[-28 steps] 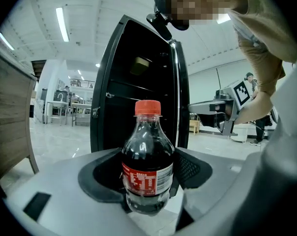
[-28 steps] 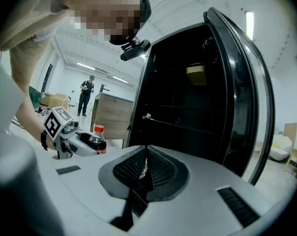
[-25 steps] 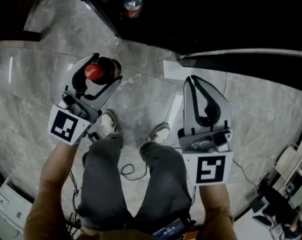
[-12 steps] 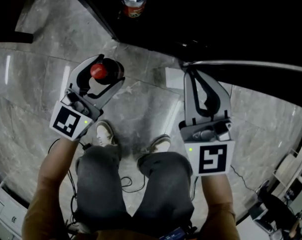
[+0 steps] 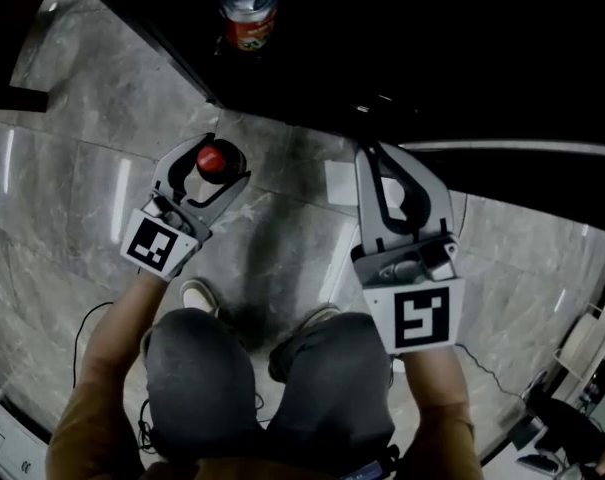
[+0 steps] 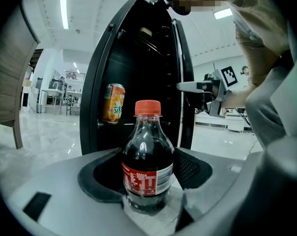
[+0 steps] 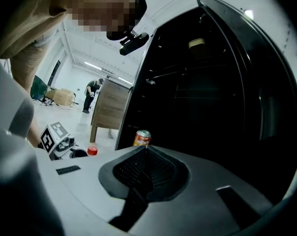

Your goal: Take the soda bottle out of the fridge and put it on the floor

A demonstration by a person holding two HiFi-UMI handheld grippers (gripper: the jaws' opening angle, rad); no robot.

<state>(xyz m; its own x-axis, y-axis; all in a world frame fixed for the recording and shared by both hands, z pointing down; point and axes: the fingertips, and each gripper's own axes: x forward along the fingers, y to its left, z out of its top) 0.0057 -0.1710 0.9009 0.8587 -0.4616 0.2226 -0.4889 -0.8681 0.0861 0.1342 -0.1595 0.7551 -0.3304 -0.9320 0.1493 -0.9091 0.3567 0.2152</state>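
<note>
Marble floor [image 5: 62, 198] spread grey beneath the open black fridge [image 5: 432, 58]. Soda bottle [image 6: 147, 166] stood upright at centre-left, gripped by the left hand-held gripper [image 5: 214, 160]; the right hand-held gripper [image 5: 379, 153] was clenched, empty.

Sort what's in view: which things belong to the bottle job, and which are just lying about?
Job: soda bottle; left gripper, shut on it; open fridge; floor.
Lying about: can in the fridge; wooden cabinet; right gripper, shut and empty.
</note>
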